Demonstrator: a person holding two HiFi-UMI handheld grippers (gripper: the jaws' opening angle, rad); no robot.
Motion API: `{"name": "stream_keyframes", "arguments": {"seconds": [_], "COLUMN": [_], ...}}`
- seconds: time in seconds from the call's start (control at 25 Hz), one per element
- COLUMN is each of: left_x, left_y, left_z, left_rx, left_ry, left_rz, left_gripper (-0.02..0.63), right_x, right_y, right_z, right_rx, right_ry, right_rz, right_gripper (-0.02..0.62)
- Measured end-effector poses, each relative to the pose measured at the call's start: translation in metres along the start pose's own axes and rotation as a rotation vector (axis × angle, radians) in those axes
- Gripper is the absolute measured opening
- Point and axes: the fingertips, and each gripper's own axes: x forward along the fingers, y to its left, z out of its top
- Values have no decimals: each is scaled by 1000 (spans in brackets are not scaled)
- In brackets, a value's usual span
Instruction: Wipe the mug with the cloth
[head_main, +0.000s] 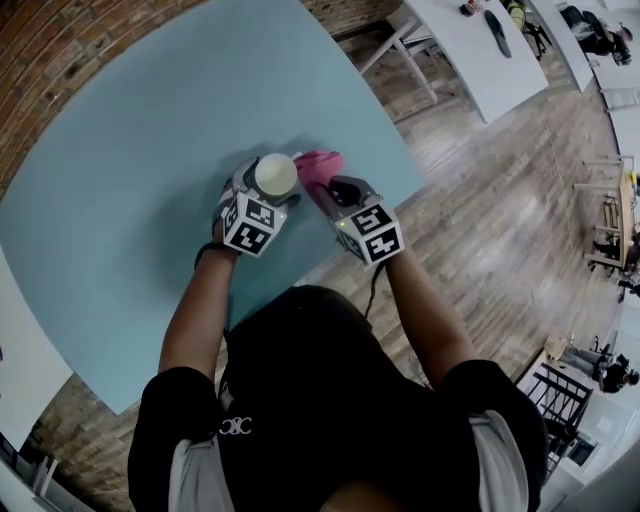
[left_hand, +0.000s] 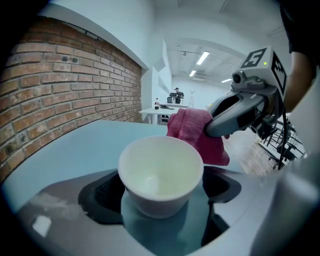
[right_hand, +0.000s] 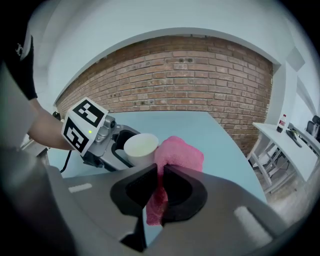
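A white mug (head_main: 275, 175) stands upright on the light blue table (head_main: 130, 180), and its inside (left_hand: 160, 175) looks bare. My left gripper (head_main: 262, 190) has its jaws spread wide on either side of the mug, and I see no pad pressing on its wall. My right gripper (right_hand: 161, 185) is shut on a pink cloth (right_hand: 177, 155), which bunches out past the jaw tips. The cloth (left_hand: 197, 132) hangs just behind the mug's right side, close to the rim. In the right gripper view the mug (right_hand: 140, 147) sits between the left gripper's fingers (right_hand: 120, 140).
The table's right edge (head_main: 400, 150) runs close to the cloth, with wooden floor beyond. A brick wall (right_hand: 190, 75) borders the table's far side. White tables (head_main: 480, 50) stand further off across the room.
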Motion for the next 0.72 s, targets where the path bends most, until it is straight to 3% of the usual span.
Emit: {"name": "stream_keyframes", "arguments": {"seconds": [0.16,0.44,0.72], "left_x": [2,0,-9], "left_y": [5,-18,-25], "left_z": [0,-4,-13], "left_rx": [17,77,109], "left_ry": [13,56,70], "left_rz": [21,-56,-70], "left_gripper": [437,434,434], "right_x": [8,16,17], "right_y": [2,2,10], "right_z": [7,11,11], "right_rx": [-6,11,66], "right_ry": [-1,1,14], "right_rz": [11,43,107], "right_gripper": [38,38,38]}}
